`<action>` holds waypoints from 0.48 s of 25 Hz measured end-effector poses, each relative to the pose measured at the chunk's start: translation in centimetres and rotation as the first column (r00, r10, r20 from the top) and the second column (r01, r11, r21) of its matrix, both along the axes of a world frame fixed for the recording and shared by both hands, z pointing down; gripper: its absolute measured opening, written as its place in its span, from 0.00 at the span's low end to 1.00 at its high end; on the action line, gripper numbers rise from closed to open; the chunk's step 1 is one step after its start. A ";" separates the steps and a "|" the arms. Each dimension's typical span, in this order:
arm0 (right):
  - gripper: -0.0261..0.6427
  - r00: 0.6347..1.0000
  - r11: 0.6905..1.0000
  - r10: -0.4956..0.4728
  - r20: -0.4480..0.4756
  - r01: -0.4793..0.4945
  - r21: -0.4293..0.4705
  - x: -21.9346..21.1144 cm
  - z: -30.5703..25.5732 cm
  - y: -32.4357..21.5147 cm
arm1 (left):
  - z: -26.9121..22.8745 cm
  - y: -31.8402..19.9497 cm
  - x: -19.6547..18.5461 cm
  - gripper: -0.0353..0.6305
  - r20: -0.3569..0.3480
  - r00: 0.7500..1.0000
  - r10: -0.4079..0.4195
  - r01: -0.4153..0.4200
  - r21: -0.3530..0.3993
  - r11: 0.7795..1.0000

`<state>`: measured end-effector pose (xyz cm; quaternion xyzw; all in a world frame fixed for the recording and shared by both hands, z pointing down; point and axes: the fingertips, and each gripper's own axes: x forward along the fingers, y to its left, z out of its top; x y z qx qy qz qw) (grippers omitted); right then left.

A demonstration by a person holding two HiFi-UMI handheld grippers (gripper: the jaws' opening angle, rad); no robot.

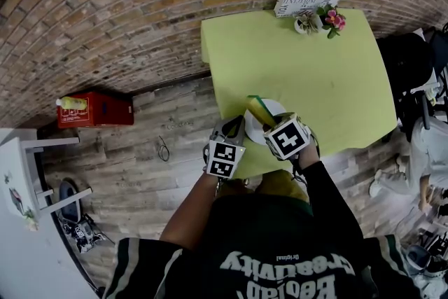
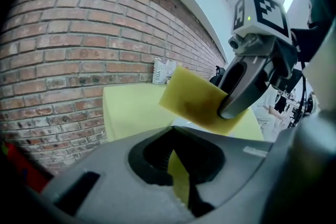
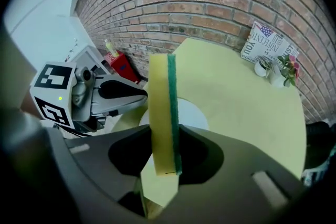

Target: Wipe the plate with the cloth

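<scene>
Right gripper (image 3: 164,161) jaws pinching yellow-green sponge (image 3: 163,113) upright over white plate (image 3: 193,114), near edge of desk (image 1: 315,73). Left gripper (image 2: 181,186) jaws closed on thin yellow strip (image 2: 177,173), beside plate.

A red-brick wall (image 1: 105,3) is seen beyond and to the left of the jaws. A lime-green counter (image 1: 329,80) is spread under and ahead of them. Grey floorboards (image 1: 154,171) are laid to their left, with a red box (image 1: 98,110) placed at the wall's foot.
</scene>
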<state>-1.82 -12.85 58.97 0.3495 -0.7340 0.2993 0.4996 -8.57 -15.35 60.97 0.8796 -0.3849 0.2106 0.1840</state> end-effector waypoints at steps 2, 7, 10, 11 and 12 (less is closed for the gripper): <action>0.25 1.000 1.000 -0.004 -0.014 0.004 -0.010 0.0 0.5 0.2 | 0.3 0.0 0.3 0.06 0.004 1.000 0.003 -0.003 -0.005 1.000; 0.24 0.995 0.994 0.092 0.033 -0.090 -0.061 -0.1 1.1 0.5 | 1.2 0.0 0.8 0.06 -0.004 1.000 -0.003 0.003 -0.035 0.999; 0.24 0.995 0.991 0.103 0.013 -0.102 -0.085 0.1 1.7 0.8 | 1.7 0.2 1.1 0.06 0.008 1.000 0.003 -0.003 -0.043 0.999; 0.24 0.995 0.991 0.096 0.009 -0.095 -0.099 0.1 1.9 0.9 | 1.8 0.2 1.1 0.06 0.017 1.000 0.009 -0.008 -0.041 0.999; 0.24 0.996 0.990 0.091 0.009 -0.089 -0.112 0.0 2.1 1.0 | 1.9 0.3 1.2 0.06 0.023 1.000 0.014 -0.013 -0.039 0.999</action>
